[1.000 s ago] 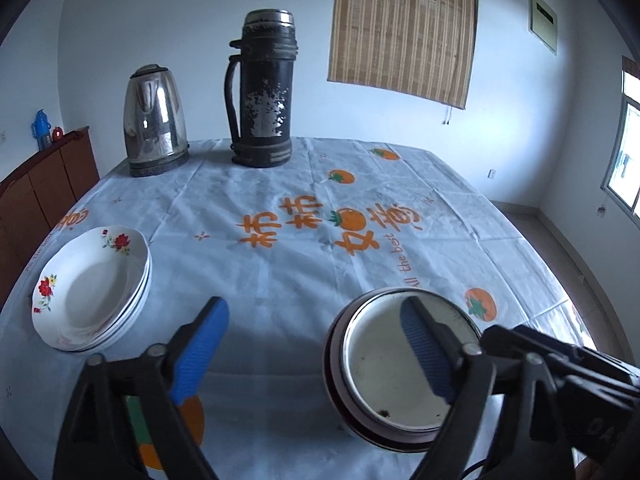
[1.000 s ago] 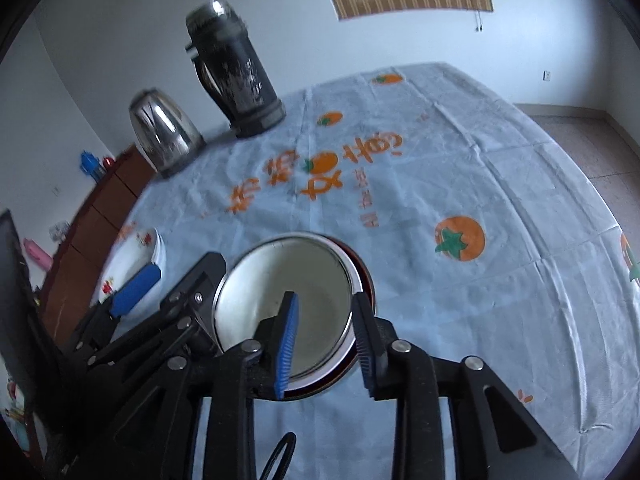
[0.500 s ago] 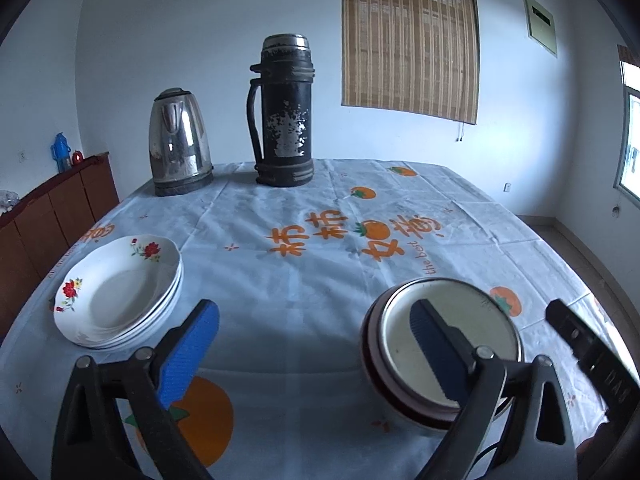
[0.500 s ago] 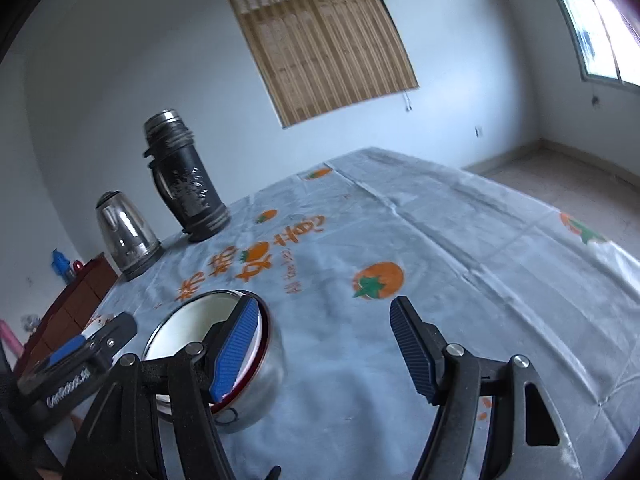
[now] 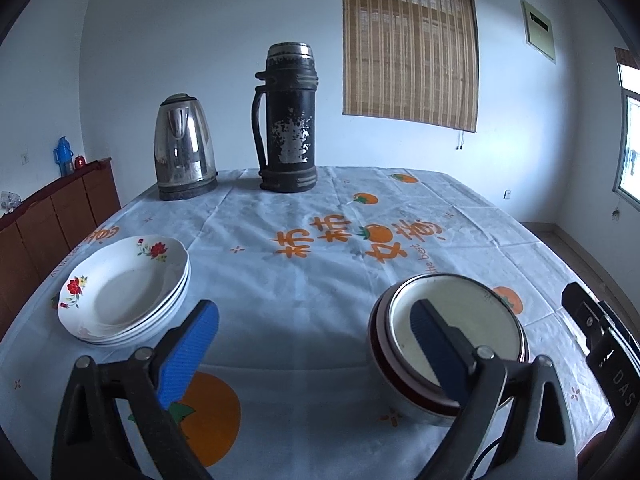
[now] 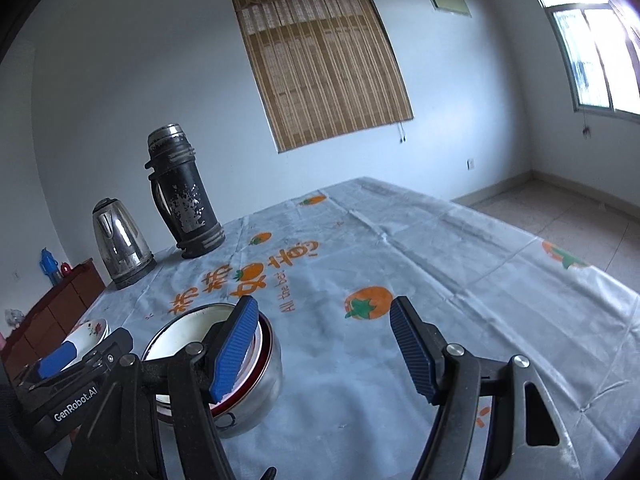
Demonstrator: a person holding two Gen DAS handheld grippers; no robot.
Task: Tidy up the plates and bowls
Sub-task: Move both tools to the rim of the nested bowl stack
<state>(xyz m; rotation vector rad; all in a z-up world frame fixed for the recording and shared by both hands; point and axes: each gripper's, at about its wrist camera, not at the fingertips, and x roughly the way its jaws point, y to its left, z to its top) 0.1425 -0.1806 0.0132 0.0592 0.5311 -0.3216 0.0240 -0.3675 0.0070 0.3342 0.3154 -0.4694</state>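
While the plates [image 5: 120, 286] sit in a stack on the left side of the surface [image 5: 304, 280], the left tongs [image 5: 316, 350] hang wide apart above it, holding nothing. The plates are just past the left blue pad [image 5: 188, 354]. The bowls [image 5: 452, 344], one inside the other, sit behind the right pad. The right tongs [image 6: 322, 346] are wide too, and hold nothing. Their left pad [image 6: 234, 346] is in front of the bowls' rim; I cannot tell if it touches. Both tongs point flat along the cloth. Between plates and bowls the cloth is bare. A kettle [image 5: 184, 148] and a flask [image 5: 288, 120] stand far back. To the right of the bowls is lots of bare cloth before the edge.
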